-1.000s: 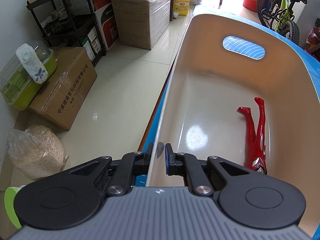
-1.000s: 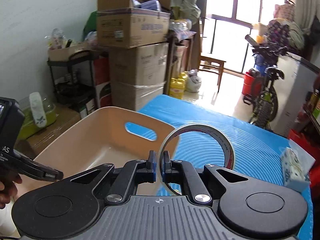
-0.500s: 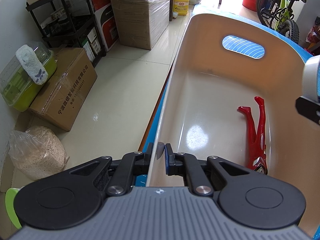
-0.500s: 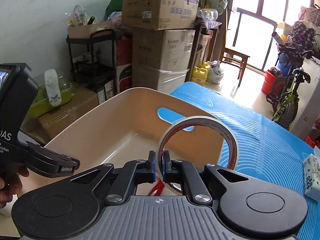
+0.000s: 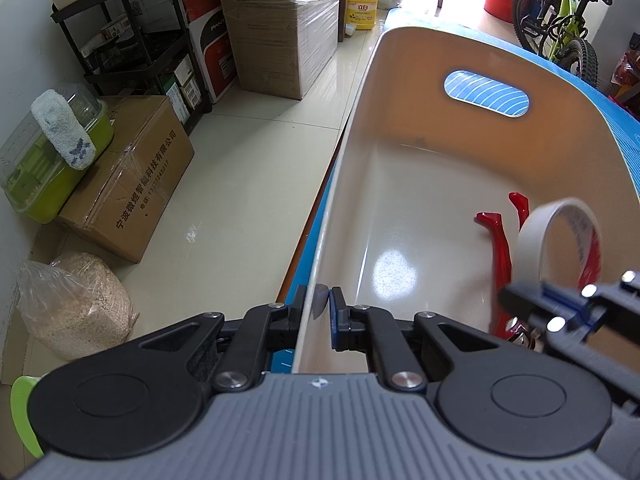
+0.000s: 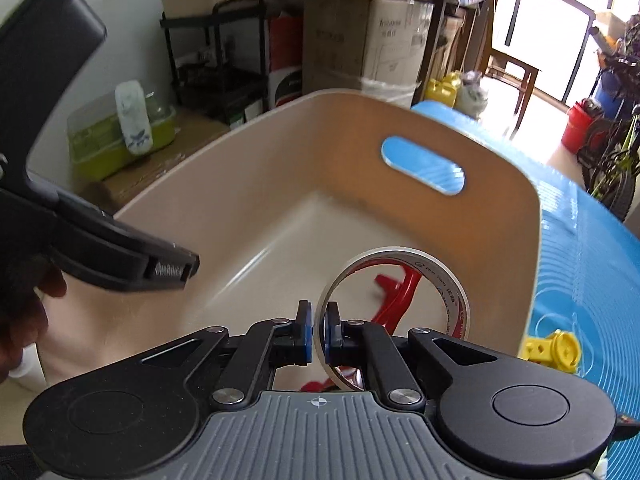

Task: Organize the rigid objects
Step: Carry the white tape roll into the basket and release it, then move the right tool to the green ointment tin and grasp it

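1. On the worktop covered by a blue mat with white curved lines (image 6: 580, 264) stands a beige plastic bin with an oval handle slot (image 5: 480, 152); the left tongs (image 5: 319, 309) pinch the bin's near-left wall, one finger outside and one inside.
2. Over the bin's interior, the right tongs (image 6: 319, 330) are pressed onto the band of a roll of tape with a white outer face and red printed inner face (image 6: 394, 292), which stands on edge, open toward the camera.
3. In the left wrist view the same roll (image 5: 560, 236) hangs above the right part of the bin floor.
4. A red plastic tool with two curved handles (image 5: 500, 248) lies on the bin floor, beneath and beyond the roll.
5. A yellow plastic toy piece (image 6: 554, 350) sits on the mat just outside the bin's right wall.
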